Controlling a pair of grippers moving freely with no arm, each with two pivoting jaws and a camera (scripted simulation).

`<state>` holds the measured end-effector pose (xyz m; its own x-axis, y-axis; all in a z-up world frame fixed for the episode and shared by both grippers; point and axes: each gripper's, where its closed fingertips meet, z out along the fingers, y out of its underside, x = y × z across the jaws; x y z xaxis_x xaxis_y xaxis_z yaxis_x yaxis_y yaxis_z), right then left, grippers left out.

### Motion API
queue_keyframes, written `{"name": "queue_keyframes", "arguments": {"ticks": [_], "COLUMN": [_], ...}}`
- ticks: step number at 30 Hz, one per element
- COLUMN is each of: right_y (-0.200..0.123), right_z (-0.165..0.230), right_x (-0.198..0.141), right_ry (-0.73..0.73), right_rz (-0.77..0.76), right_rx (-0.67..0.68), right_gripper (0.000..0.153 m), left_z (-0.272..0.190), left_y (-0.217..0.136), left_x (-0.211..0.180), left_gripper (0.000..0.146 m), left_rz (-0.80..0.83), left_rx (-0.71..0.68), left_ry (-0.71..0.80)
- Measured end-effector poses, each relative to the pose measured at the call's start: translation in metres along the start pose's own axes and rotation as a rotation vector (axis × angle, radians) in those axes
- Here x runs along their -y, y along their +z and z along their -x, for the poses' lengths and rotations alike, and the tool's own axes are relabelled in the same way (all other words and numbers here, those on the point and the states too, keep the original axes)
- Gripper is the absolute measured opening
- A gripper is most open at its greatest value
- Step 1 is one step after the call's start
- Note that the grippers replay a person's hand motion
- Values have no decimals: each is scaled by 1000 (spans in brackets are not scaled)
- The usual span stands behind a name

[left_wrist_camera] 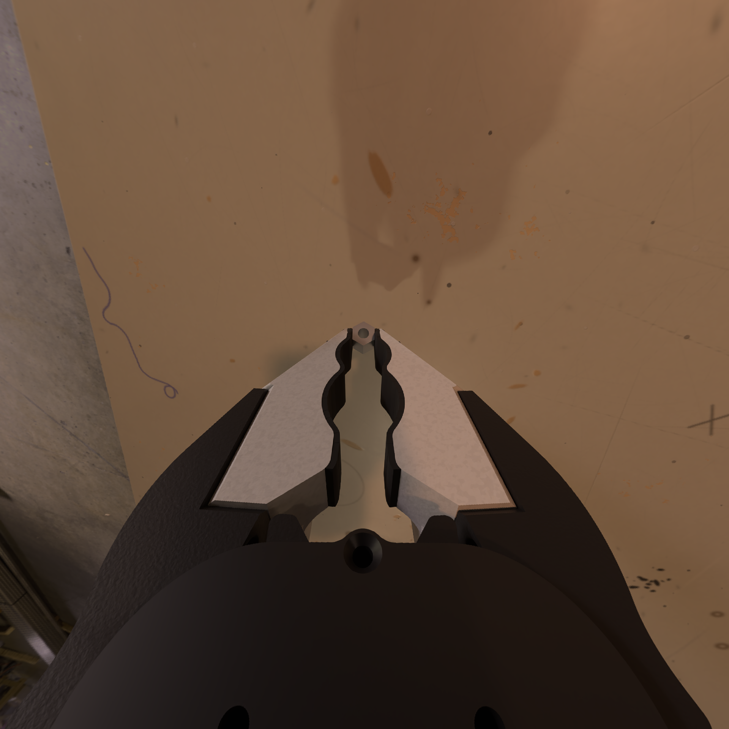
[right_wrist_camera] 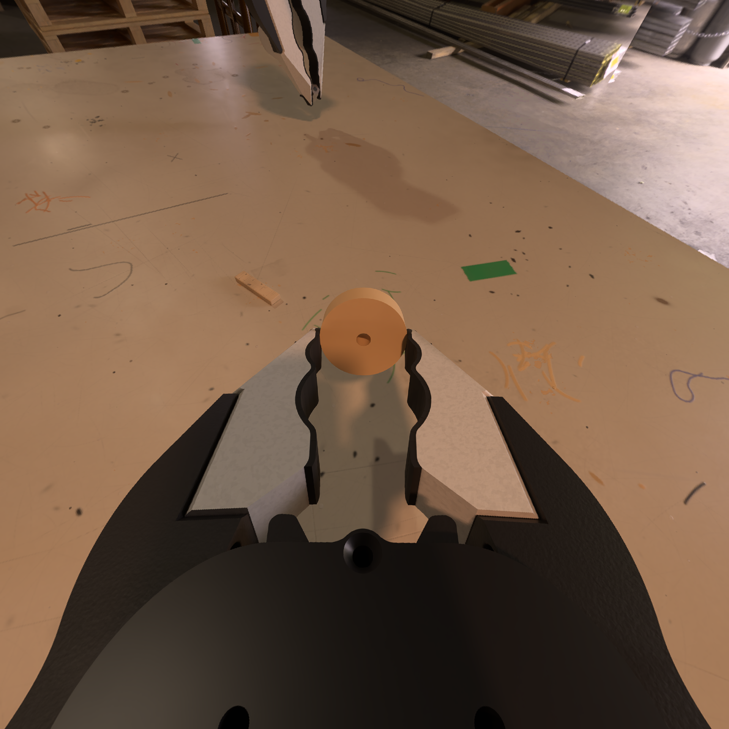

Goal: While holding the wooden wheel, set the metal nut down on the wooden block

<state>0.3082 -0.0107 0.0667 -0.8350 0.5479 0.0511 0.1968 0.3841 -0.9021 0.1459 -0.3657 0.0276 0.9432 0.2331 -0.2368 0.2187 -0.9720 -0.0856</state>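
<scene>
The metal nut (left_wrist_camera: 362,333) sits pinched at the left claw (left_wrist_camera: 362,335) tips above the counter (left_wrist_camera: 236,157), well beyond the wooden block (right_wrist_camera: 257,288) (lying flat), near which the right claw (right_wrist_camera: 362,341) grips the wooden wheel (right_wrist_camera: 362,333).

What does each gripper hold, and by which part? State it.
Left gripper pinches the metal nut by its opposite sides at the fingertips. Right gripper clamps the wooden wheel across its rim.
</scene>
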Motion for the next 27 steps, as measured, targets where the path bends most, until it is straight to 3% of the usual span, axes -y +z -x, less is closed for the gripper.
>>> {"name": "queue_keyframes", "arguments": {"ticks": [14, 20, 23, 27], "right_y": [-1, -2, -4, -7], "right_z": [0, -2, -4, -7], "right_x": [2, 3, 4, 6], "right_ry": [24, 38, 59, 77], "right_rz": [-15, -22, -39, -56], "right_rx": [21, 26, 24, 21], "right_gripper": [42, 42, 42, 42], "left_z": [-5, -4, 7, 16], "left_y": [9, 4, -22, -93], "left_x": [-3, 1, 9, 44], "left_gripper": [10, 10, 10, 10], "left_rz": [47, 11, -48, -249], "left_rx": [-180, -170, -69, 112], "left_ry": [-16, -78, -93, -130]}}
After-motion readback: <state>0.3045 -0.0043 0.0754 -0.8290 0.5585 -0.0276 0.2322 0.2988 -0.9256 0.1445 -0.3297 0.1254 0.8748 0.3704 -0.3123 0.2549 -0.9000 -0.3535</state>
